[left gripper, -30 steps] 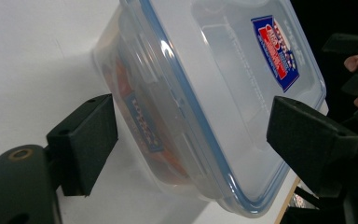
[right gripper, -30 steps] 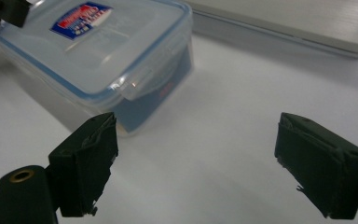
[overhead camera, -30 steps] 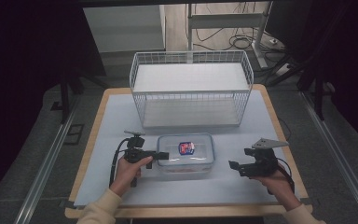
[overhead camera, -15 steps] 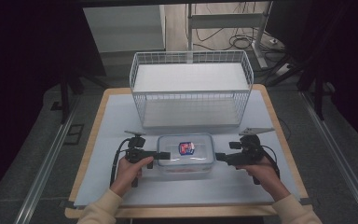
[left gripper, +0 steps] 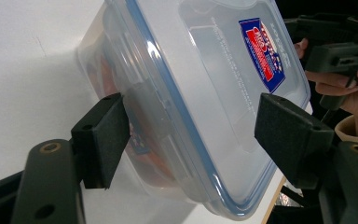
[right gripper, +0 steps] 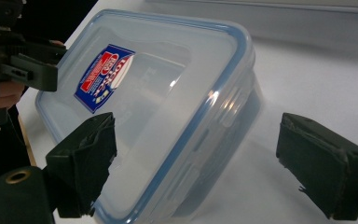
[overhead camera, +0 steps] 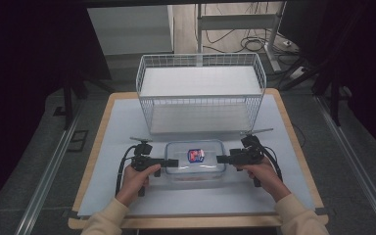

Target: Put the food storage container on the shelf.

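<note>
High view: both grippers, left gripper (overhead camera: 172, 162) at 9 o'clock and right gripper (overhead camera: 221, 158) at 3, spread wide around lidded plastic container (overhead camera: 196, 157) — uneven squeeze could skew or tip it.

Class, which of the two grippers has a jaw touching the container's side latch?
The left gripper: one jaw rests on the plastic container's latch; the right gripper straddles its end, apart.

Clear glossy plastic container (overhead camera: 196, 158) with blue-rimmed lid; white wire basket (overhead camera: 200, 93); matt white sheet on wooden worktop (overhead camera: 293, 129).
</note>
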Demonstrator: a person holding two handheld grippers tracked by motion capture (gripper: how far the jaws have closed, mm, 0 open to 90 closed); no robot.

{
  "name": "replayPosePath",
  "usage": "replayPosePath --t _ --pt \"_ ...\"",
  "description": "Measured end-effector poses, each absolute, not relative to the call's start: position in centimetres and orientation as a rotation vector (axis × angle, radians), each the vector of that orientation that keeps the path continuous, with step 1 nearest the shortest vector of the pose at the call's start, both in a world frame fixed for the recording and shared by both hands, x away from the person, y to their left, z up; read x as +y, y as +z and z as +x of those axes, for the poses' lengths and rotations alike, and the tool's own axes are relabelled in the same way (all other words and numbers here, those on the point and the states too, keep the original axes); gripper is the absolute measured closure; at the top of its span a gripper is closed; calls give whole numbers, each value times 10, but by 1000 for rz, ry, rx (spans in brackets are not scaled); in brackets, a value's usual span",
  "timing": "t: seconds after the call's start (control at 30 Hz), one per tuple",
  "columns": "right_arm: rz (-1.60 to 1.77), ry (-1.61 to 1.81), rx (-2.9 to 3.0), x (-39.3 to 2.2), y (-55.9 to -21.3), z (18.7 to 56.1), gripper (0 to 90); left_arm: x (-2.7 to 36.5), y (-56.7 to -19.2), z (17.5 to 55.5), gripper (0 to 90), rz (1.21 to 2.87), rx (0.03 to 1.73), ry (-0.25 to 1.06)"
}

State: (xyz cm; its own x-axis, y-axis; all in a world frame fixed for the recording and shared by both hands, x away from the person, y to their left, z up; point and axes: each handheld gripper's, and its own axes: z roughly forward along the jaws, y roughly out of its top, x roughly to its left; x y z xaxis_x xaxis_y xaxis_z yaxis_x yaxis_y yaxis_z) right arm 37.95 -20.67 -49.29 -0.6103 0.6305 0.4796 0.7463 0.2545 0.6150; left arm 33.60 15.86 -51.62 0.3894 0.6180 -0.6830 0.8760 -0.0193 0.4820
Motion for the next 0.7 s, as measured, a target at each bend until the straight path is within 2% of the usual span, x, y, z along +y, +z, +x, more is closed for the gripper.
replayPosePath --t 0.7 --pt "-1269 -1209 -2185 -200 -509 394 188 159 -517 337 273 1728 1314 -354"
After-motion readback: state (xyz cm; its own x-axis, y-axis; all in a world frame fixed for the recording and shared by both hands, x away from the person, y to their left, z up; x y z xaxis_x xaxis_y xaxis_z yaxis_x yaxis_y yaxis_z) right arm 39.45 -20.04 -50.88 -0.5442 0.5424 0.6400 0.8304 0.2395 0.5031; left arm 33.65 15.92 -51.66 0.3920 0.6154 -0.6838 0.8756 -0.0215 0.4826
